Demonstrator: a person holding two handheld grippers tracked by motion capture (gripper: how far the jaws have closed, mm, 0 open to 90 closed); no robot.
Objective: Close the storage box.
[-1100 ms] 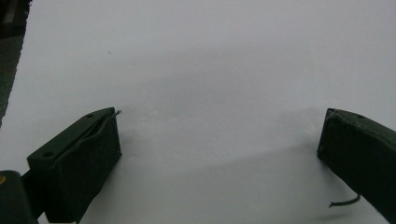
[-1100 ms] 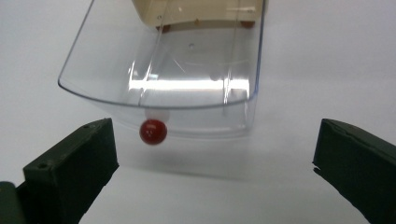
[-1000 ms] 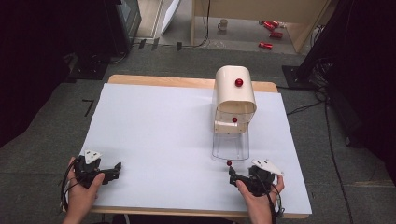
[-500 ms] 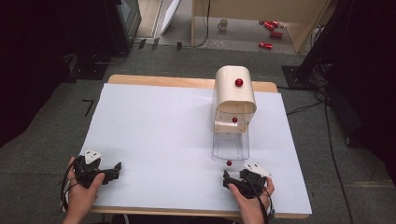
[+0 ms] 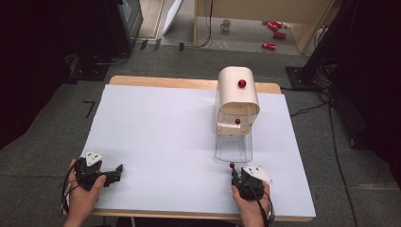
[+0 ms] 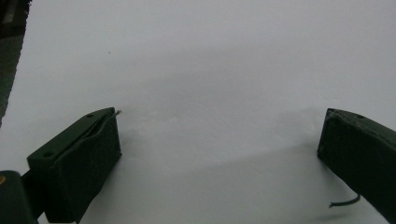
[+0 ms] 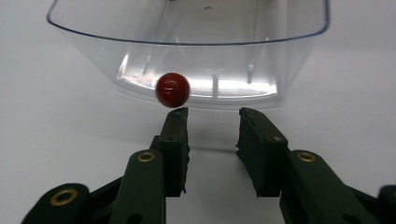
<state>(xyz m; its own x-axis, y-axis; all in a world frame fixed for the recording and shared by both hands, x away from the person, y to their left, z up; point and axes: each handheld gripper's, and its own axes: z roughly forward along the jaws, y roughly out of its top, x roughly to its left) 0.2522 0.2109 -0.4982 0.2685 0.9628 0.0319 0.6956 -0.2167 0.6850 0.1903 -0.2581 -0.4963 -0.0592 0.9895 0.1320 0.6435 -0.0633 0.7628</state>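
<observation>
A cream round-topped box (image 5: 238, 94) with a red knob (image 5: 242, 83) stands at the back right of the white table (image 5: 165, 137). A clear plastic tray (image 5: 233, 149) (image 7: 187, 42) juts from its front. A small red ball (image 5: 232, 166) (image 7: 173, 89) sits at the tray's near wall; I cannot tell whether it is fixed to it. My right gripper (image 5: 235, 173) (image 7: 210, 114) points at the tray, its left fingertip just under the ball. Its jaws have just been closing; a narrow gap remains with nothing in it. My left gripper (image 5: 118, 172) (image 6: 219, 135) rests wide open at the front left.
A second red knob (image 5: 238, 121) shows on the box front above the tray. Beyond the table, a mug (image 5: 226, 24) and red cans (image 5: 274, 26) lie on the floor. Cables (image 5: 331, 123) run along the right side.
The right gripper has turned from pointing left to facing the tray and shifted slightly left, and its jaws have narrowed. The left gripper, the ball and the tray have stayed put.
</observation>
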